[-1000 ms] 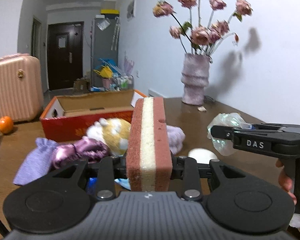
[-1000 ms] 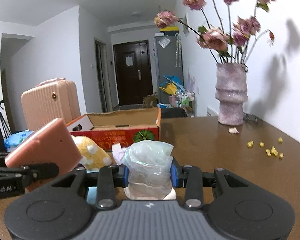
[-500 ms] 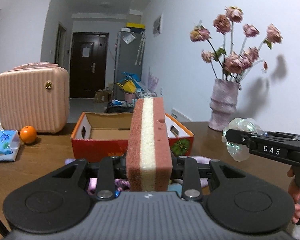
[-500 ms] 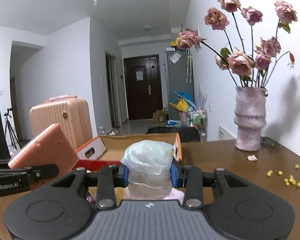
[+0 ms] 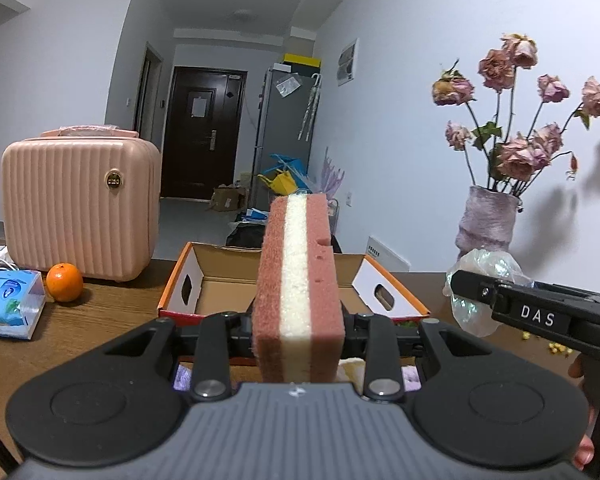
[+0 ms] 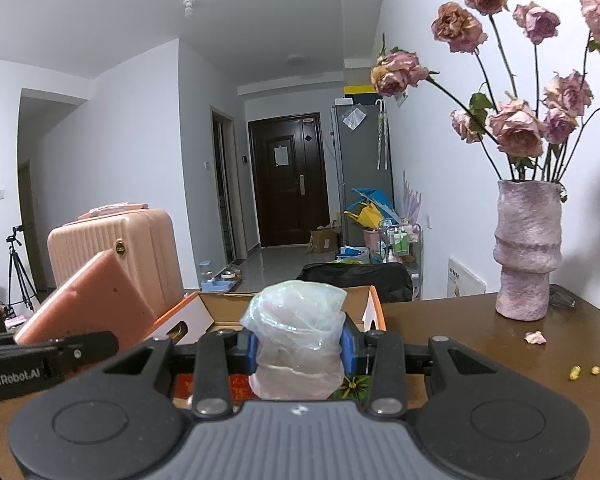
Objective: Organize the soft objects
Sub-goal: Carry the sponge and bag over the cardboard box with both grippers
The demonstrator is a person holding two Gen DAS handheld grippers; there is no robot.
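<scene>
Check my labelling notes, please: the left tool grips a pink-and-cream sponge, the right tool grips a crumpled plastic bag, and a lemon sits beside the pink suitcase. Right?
One slip: the fruit beside the pink suitcase is an orange, not a lemon, as the left wrist view shows. The left tool does grip the sponge, and the right tool the plastic bag.

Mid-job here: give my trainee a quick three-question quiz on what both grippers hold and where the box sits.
1. True or false: the left gripper is shut on a sponge.
2. What does the right gripper hold? A) orange B) crumpled plastic bag C) vase
3. Fill in: the open cardboard box lies ____ both grippers.

Key: 1 true; 2 B; 3 ahead of
</scene>
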